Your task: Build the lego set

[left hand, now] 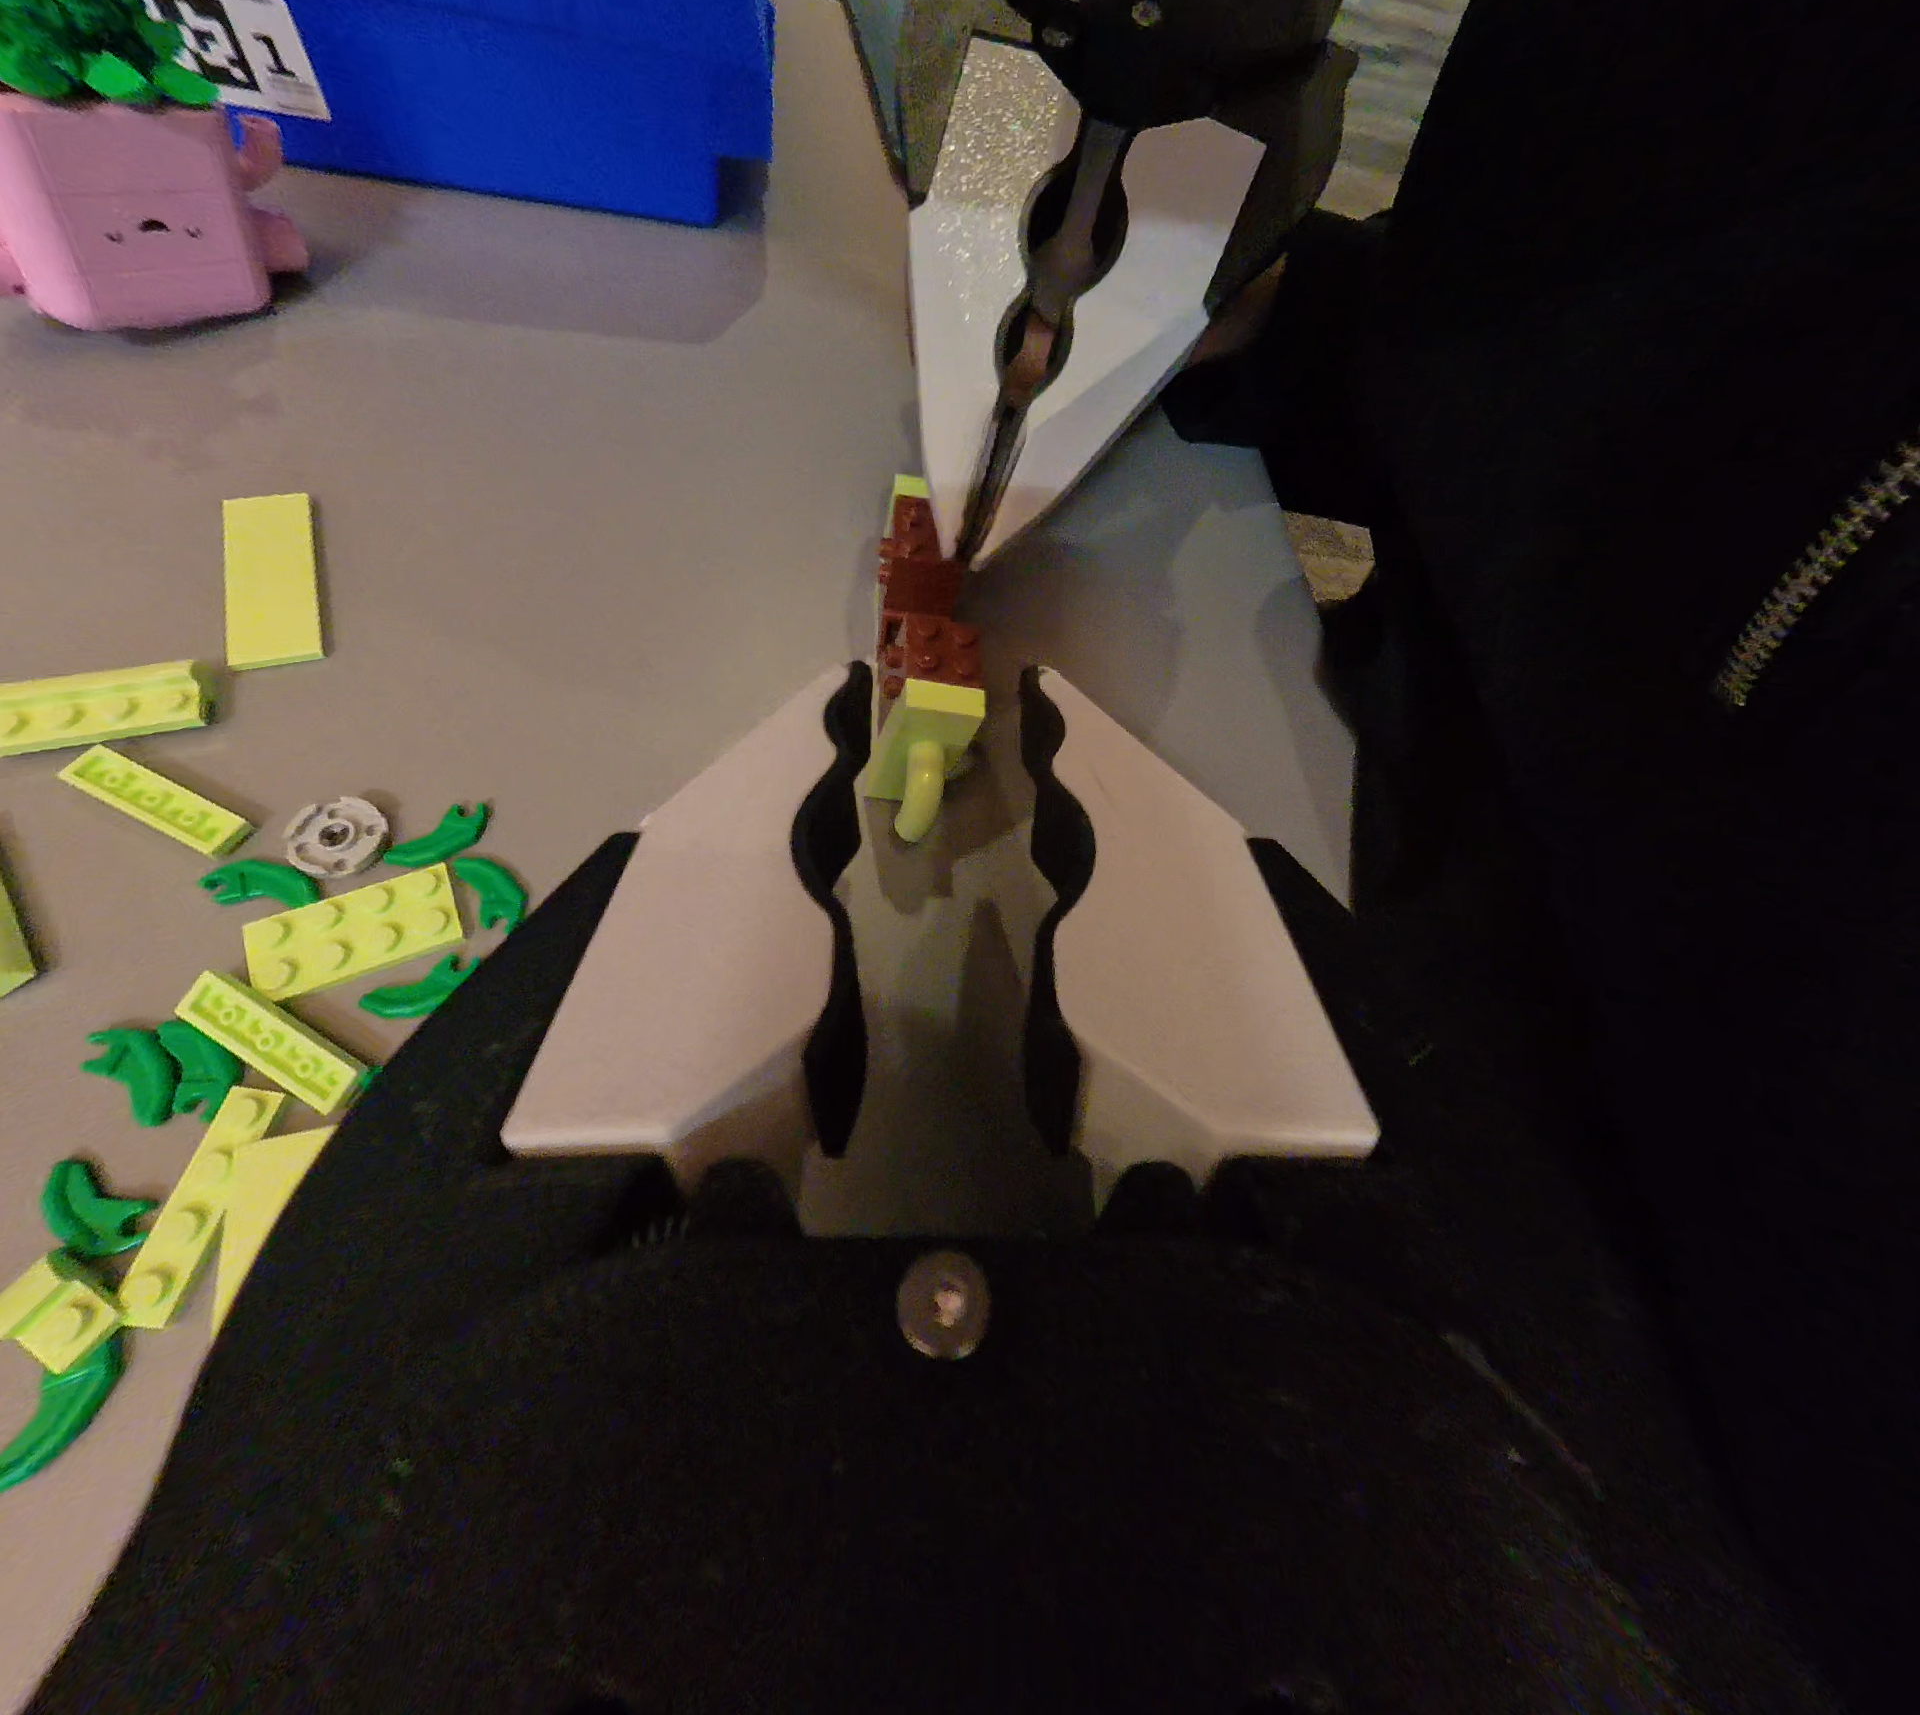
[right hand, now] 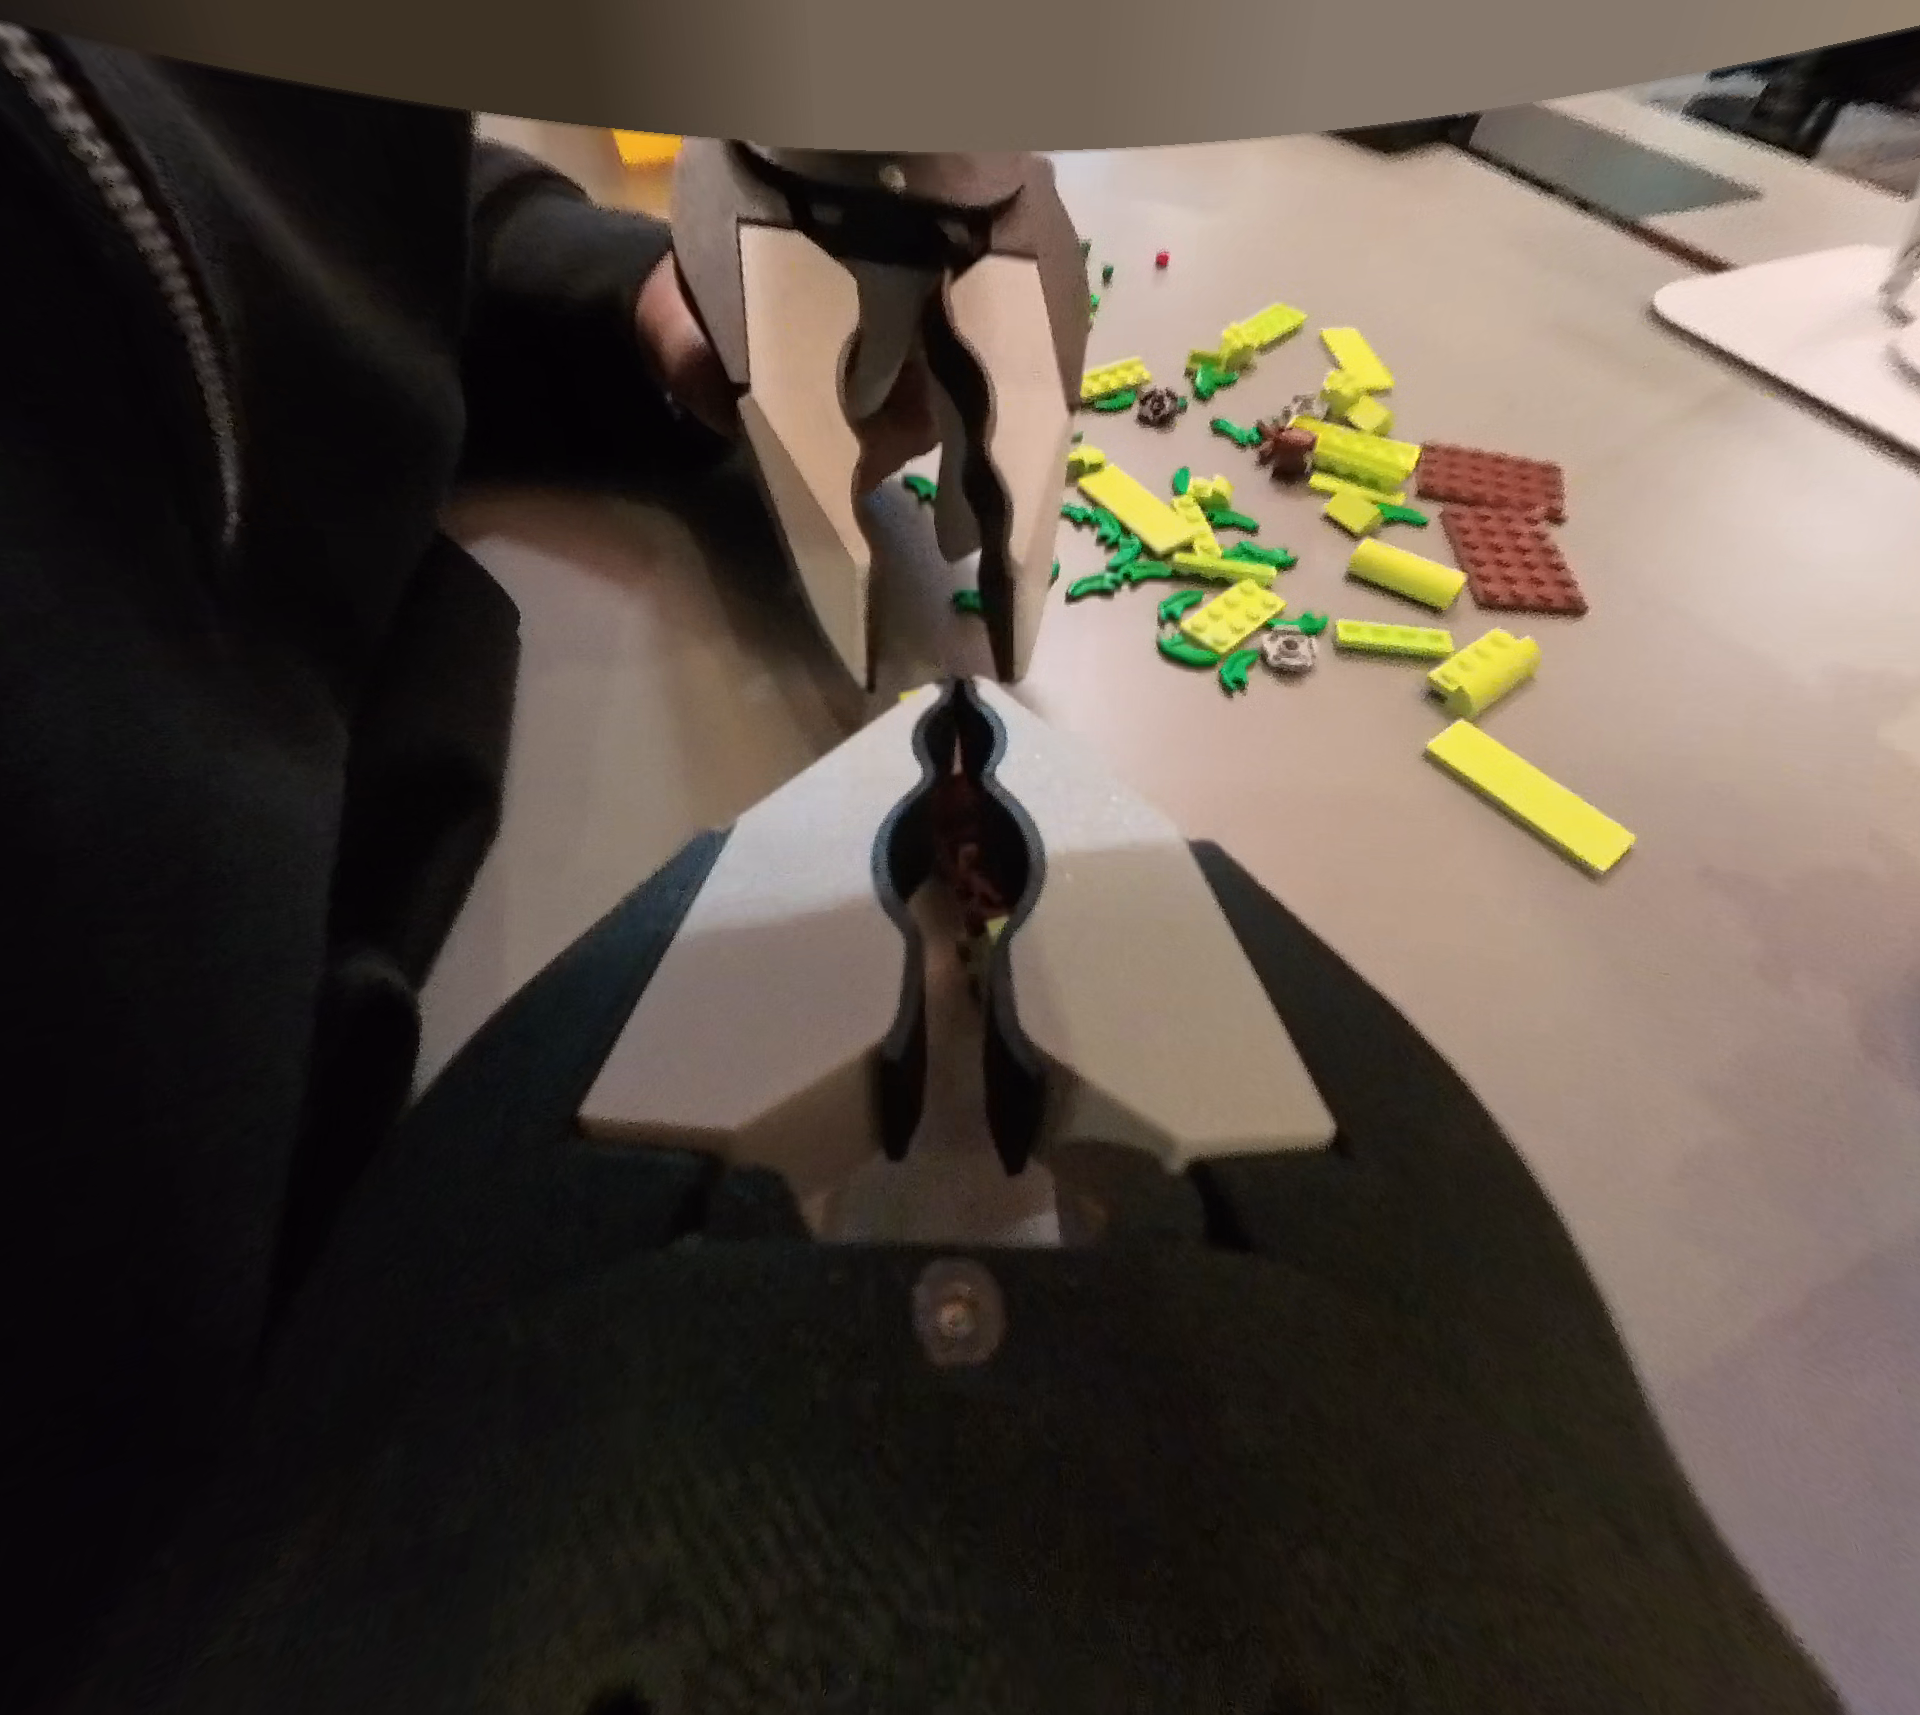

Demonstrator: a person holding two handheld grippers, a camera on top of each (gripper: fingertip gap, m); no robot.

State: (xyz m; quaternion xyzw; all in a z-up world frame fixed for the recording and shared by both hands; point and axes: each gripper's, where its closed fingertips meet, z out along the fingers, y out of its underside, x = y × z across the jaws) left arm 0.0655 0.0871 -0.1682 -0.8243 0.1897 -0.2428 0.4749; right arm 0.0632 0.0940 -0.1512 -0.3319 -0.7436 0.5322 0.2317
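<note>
A small assembly of brown bricks with lime pieces (left hand: 930, 652) is held just above the grey table (left hand: 623, 470). My right gripper (left hand: 971, 548) comes in from the far side and is shut on its brown far end. My left gripper (left hand: 940, 678) is open, its fingertips either side of the lime near end with gaps on both sides. In the right wrist view my right gripper (right hand: 958, 691) is shut, with the brown assembly (right hand: 966, 855) showing between its fingers. The open left gripper (right hand: 940, 673) points down right in front of it.
Loose lime plates (left hand: 353, 927), green leaf pieces (left hand: 145, 1063) and a grey round piece (left hand: 335, 834) lie to the left. Two brown plates (right hand: 1507, 522) lie beyond them. A pink pot with a green plant (left hand: 135, 211), a blue bin (left hand: 468, 3) and a person's black jacket (left hand: 1662, 522) border the area. The tips of both grippers are at nearly the same place.
</note>
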